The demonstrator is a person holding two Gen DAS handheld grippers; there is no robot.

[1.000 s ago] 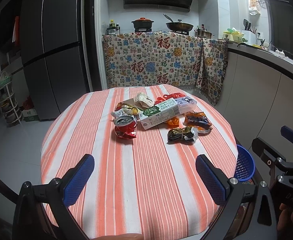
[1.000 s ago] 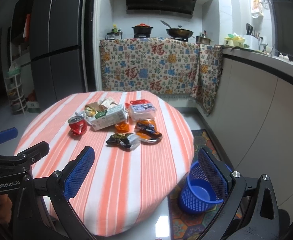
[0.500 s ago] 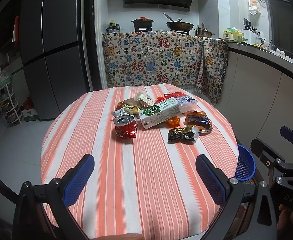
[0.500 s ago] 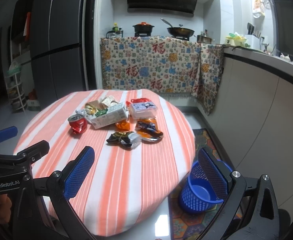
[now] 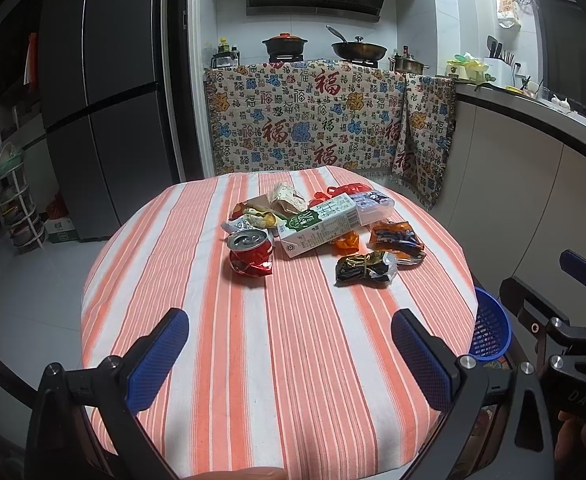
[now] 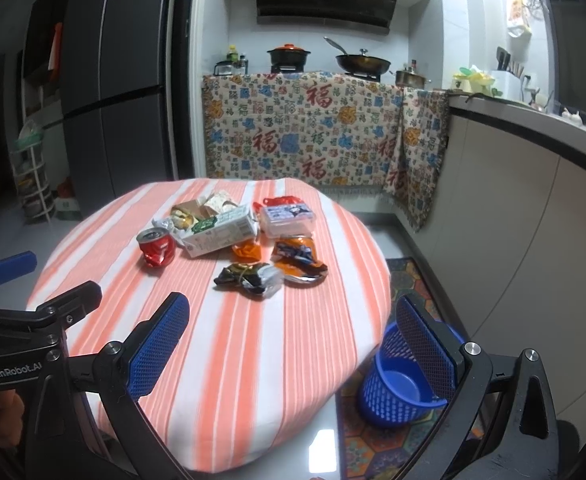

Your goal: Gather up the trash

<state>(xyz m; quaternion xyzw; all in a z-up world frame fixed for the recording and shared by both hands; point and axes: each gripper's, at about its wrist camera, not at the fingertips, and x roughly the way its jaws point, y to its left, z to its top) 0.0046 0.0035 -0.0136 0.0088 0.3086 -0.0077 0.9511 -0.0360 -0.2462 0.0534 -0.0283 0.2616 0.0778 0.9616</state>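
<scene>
Left wrist view: I am holding my left gripper [image 5: 287, 354] wide apart and empty over the near edge of a round table [image 5: 253, 380] draped in an orange-and-white striped cloth, with a tall grey refrigerator [image 5: 105, 112] standing at far left. Trash is lying bunched toward the table's far side: a crushed red can [image 5: 250, 252] is sitting upright at the left of the pile, just beside a green-and-white carton [image 5: 319, 226] lying on its side, with crumpled wrappers [image 5: 261, 216] behind them. Right of the carton, a dark wrapper [image 5: 365, 268] and an orange packet [image 5: 397, 238] are lying close together, and a clear plastic box [image 5: 373, 206] is touching the carton's far end. A blue mesh basket [image 5: 489, 330] is standing on the floor beyond the table's right edge. My right gripper [image 6: 293, 350], seen from its own wrist camera, is likewise spread open and holding nothing, hanging off the table's near right edge above the basket [image 6: 397, 390], which is sitting on a patterned mat [image 6: 373, 436].
</scene>
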